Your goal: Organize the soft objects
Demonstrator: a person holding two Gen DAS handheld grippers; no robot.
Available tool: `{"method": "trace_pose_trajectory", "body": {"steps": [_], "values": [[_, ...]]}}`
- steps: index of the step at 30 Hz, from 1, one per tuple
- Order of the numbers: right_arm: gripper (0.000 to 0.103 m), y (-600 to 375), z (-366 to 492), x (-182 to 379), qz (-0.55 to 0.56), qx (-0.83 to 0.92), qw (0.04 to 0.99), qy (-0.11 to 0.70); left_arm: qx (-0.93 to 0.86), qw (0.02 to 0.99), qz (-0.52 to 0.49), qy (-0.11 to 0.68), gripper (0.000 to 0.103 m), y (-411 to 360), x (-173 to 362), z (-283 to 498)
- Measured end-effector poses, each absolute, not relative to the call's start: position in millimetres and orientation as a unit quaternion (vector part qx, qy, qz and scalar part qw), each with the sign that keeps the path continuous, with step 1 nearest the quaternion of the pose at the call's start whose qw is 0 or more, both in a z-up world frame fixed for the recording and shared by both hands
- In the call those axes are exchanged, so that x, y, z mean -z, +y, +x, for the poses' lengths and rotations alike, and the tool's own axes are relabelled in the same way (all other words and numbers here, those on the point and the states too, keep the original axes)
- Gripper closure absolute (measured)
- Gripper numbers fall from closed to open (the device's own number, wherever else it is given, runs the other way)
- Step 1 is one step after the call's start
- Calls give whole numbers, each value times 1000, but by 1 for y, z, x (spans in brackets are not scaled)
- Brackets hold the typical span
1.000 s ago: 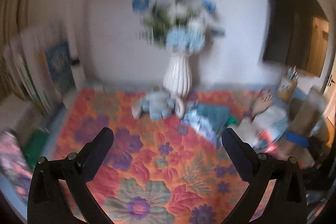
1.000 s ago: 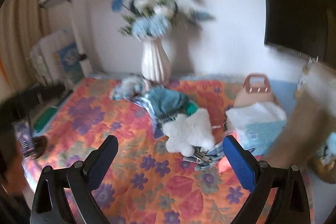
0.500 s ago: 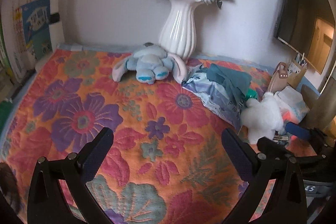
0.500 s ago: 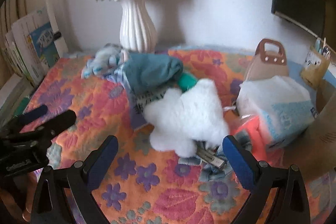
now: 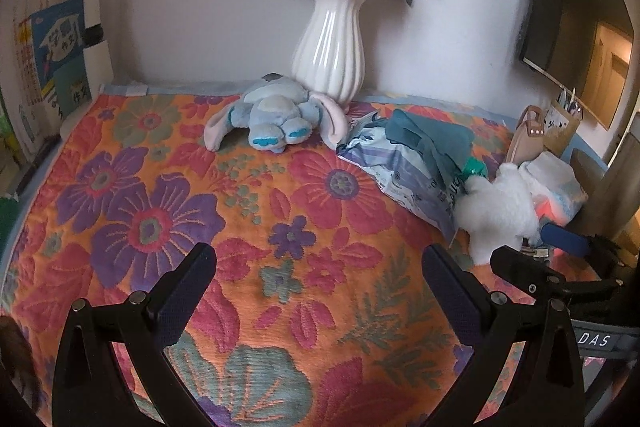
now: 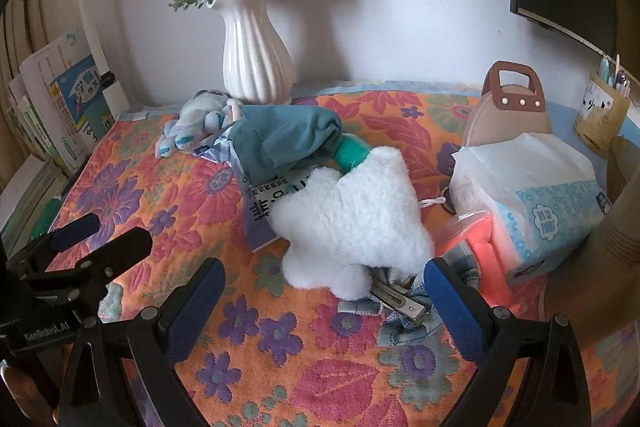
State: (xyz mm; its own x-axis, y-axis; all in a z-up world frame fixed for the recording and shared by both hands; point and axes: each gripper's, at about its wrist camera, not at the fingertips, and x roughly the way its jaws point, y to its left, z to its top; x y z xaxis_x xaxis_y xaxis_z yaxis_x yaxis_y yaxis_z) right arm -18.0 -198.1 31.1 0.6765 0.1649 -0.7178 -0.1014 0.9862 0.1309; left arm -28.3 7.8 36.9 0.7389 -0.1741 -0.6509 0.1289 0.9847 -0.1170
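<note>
While both grippers hover empty over the floral cloth (image 5: 160, 211), the right gripper (image 6: 320, 291) with fingers spread faces the white star plush (image 6: 352, 219) just ahead, lying against the teal garment (image 6: 284, 139), and the left gripper (image 5: 316, 279), likewise spread, faces bare cloth well short of the blue plush toy (image 5: 276, 115) beside the white vase (image 5: 332, 43).

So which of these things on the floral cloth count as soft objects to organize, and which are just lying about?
For the job:
white fluffy star plush
blue plush toy
teal folded cloth

Lying about:
white ribbed vase of flowers
tissue pack
printed plastic packet
metal clip
pen holder
</note>
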Motion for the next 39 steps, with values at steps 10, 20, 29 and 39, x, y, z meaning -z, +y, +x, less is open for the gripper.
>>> {"method": "trace_pose_trajectory", "body": {"steps": [10,20,29,39], "values": [[4,-199,-19,-31,45,-72,913,398,81,932,-29,353,1,7,-37,-28],[4,-200,-18,-31,46,-73,913,398,81,931,-28,354,1,6,-37,-28],[4,-200,-19,-31,47,-73,913,398,81,931,-28,354,1,6,-37,-28],[4,-201,-20,-34,53,-71,914,396,87,929,-37,359,1,8,-35,-26]]}}
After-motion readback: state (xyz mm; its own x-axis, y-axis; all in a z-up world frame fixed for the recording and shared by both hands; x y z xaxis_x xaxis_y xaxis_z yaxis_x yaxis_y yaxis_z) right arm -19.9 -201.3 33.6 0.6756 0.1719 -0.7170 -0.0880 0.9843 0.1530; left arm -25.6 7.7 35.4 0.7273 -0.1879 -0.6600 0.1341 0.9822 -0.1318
